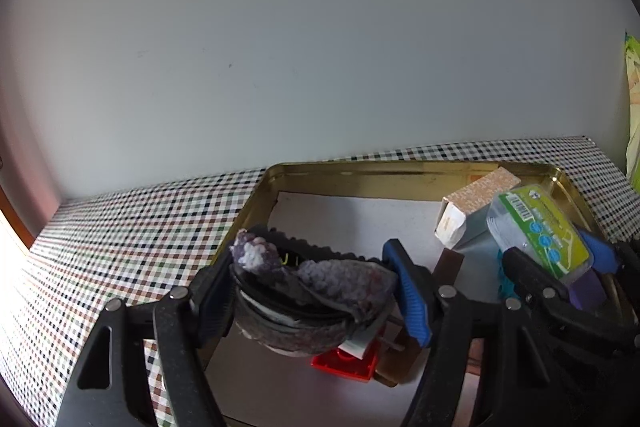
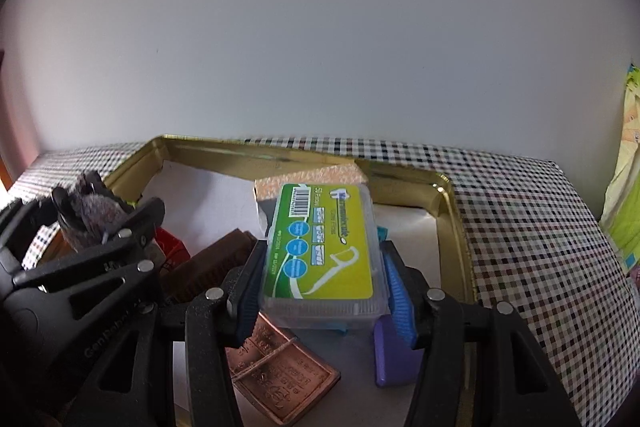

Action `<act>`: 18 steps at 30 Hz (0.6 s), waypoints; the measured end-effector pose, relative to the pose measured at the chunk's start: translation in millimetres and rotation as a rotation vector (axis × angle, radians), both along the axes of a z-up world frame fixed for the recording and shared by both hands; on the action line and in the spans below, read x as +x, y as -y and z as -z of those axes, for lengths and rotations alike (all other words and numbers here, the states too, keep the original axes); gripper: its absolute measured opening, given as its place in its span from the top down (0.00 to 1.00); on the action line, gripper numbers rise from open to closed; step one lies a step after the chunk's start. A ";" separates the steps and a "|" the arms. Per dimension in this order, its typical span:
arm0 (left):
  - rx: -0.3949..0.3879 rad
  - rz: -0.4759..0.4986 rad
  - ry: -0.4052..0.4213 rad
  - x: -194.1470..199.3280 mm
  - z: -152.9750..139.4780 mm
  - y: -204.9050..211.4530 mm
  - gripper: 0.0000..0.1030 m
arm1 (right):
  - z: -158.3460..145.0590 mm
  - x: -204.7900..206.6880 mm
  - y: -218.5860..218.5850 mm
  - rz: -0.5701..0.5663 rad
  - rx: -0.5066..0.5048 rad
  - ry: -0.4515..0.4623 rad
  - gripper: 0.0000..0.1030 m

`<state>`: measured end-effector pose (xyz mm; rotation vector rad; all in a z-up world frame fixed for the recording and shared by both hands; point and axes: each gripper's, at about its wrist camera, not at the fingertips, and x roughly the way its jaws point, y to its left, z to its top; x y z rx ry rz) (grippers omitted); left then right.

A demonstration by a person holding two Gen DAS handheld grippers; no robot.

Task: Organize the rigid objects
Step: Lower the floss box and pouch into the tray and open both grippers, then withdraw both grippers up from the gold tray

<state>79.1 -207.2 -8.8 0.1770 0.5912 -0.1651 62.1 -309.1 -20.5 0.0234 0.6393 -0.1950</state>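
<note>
Clamped between the pads of the right hand-held gripper (image 2: 320, 291), a clear floss-pick box (image 2: 324, 251) hangs above the gold tray (image 2: 456, 227) on the checked bench (image 2: 540, 227), while the left hand-held gripper (image 1: 316, 291) beside it grips a grey knitted pouch (image 1: 320, 291).

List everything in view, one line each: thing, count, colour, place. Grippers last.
Tray: one, gold, on the cloth, lined with white.
Checked cloth: one, multicoloured, covering the table.
Floss pick box: one, clear with green-yellow label, held above the tray.
Knitted pouch: one, grey-purple, held over the tray's left part.
Patterned carton: one, tan, in the tray's far part.
Red block: one, in the tray.
Copper plaque: one, tray's near part.
Purple piece: one, beside the plaque.
Left hand-held gripper: black, gripping the pouch.
Right hand-held gripper: black, gripping the box.
</note>
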 end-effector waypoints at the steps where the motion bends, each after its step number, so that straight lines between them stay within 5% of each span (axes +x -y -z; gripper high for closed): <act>1: 0.001 -0.001 0.008 -1.6 -0.9 -0.3 0.29 | -0.5 -0.1 -0.3 0.000 0.001 -0.004 0.44; 4: -0.022 0.002 0.051 -13.5 -11.3 -6.1 0.25 | -10.4 -9.7 -0.8 -0.002 0.002 0.045 0.42; 7: -0.033 -0.069 0.110 -24.0 -21.9 -19.8 0.01 | -21.3 -23.3 1.2 0.030 -0.024 0.111 0.24; 9: -0.095 -0.074 0.115 -28.6 -23.4 -34.0 0.00 | -24.9 -29.2 3.1 0.041 -0.013 0.148 0.15; 12: -0.158 -0.065 0.056 -28.6 -19.4 -46.3 0.00 | -23.8 -32.3 -0.9 0.044 0.001 0.168 0.15; 18: -0.141 -0.077 0.065 -41.8 -13.7 -53.9 0.00 | -21.4 -44.6 -12.6 0.070 0.014 0.225 0.15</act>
